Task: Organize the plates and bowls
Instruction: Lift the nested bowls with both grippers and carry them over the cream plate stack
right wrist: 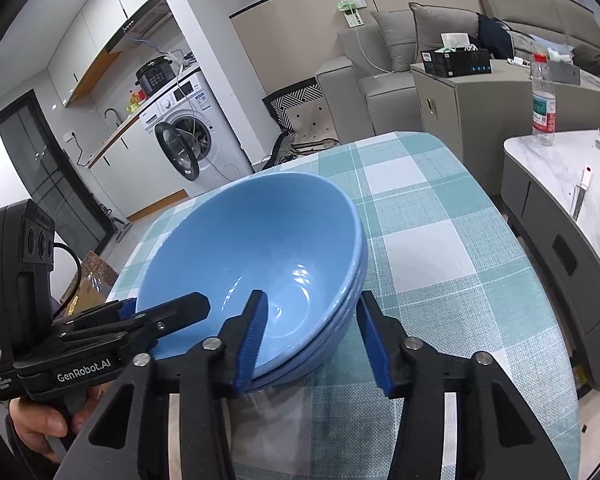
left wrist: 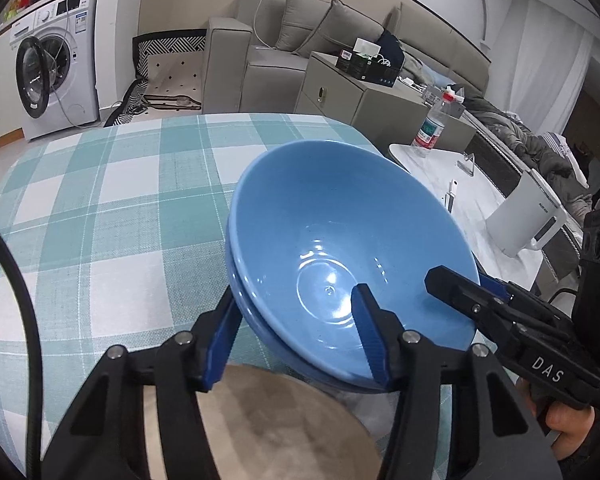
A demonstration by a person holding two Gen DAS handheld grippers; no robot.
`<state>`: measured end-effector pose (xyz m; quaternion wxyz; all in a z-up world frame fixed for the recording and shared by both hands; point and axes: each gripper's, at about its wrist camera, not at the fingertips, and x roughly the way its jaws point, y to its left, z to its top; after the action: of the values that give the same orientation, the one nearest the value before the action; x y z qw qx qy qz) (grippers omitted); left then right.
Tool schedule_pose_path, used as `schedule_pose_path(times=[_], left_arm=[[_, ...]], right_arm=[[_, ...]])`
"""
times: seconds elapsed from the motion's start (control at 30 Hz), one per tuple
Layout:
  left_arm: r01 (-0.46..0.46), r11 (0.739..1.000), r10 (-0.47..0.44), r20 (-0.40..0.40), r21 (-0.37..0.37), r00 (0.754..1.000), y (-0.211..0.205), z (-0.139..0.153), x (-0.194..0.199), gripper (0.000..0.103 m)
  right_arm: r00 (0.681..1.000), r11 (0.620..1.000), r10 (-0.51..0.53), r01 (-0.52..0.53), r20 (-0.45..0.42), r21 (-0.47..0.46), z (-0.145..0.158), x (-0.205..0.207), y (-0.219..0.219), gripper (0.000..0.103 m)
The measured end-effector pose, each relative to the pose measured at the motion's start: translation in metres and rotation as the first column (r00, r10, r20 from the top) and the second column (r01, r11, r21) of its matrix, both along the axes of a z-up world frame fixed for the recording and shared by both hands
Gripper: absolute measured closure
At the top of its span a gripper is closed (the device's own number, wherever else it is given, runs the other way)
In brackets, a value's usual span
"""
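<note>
Teal-and-white checked cloth covers the bench (left wrist: 100, 208), with a washing machine (left wrist: 52, 68) at upper left and a grey sofa (left wrist: 300, 36) behind. Nested blue bowls (left wrist: 340, 248) sit tilted at frame centre, over a tan plate (left wrist: 268, 420) at the bottom. Left tongs (left wrist: 296, 332) straddle the stack's near rim, jaws wide. Right tongs (right wrist: 312, 340) likewise stand wide astride the rim, one finger inside the top bowl.

Stacked bowls (left wrist: 340, 248) sat on the table (left wrist: 100, 208), nested one in another. Left gripper (left wrist: 296, 336) and right gripper (right wrist: 312, 336) each straddled the stack's rim from opposite sides. Plate (left wrist: 260, 420) lay just before the bowls, under the left gripper.
</note>
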<state>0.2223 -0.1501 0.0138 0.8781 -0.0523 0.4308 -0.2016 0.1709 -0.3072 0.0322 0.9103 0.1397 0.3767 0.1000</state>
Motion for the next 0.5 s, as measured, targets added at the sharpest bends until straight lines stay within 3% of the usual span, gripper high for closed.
schedule_pose_path(times=[0.5], left_arm=[[-0.007,0.999,0.006,0.010,0.042,1.000,-0.0023,0.0012,-0.0029,0.050]], right_arm=[[1.000,1.000,0.002,-0.002,0.005,-0.018,0.0022,-0.0015,0.0041,0.056]])
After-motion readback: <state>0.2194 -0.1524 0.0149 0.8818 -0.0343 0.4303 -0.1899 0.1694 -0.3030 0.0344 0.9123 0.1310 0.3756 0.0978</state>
